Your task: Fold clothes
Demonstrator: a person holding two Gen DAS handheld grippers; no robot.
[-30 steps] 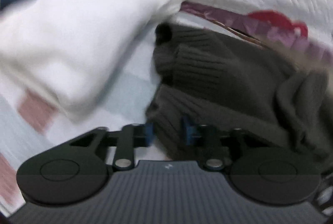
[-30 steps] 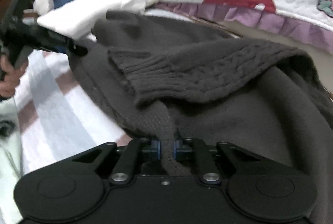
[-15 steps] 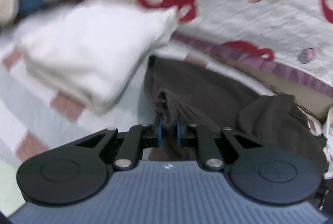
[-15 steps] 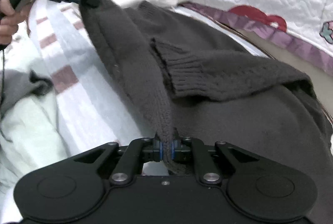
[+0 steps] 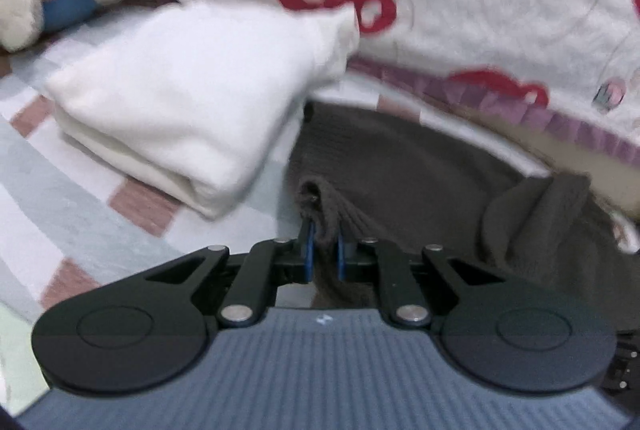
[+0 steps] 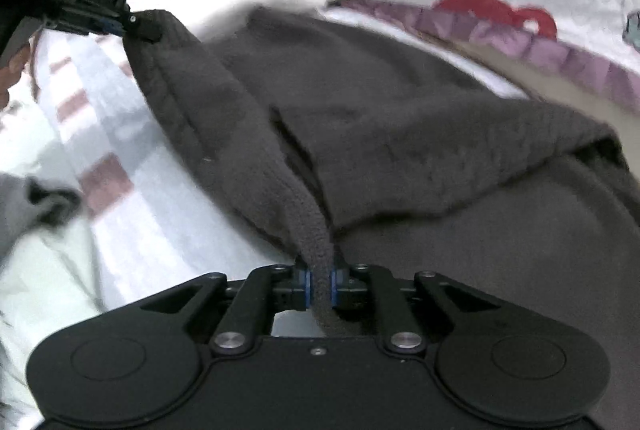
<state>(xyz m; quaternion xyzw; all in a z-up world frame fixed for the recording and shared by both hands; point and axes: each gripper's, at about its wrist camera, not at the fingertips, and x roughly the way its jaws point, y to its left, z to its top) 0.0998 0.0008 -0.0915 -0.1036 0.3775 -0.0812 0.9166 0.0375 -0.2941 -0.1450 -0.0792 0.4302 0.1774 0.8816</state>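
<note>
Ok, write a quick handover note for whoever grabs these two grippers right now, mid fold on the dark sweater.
Left gripper: shut on the hem of the dark knit sweater.
Right gripper: shut on the same hem, further along; the edge runs taut between the two.
Sweater body lies on the striped bedsheet, one sleeve folded across it.
Done: a folded white garment lies beside the sweater.
Left: carry the hem over to fold the sweater, then probably the grey garment at the left edge.
</note>
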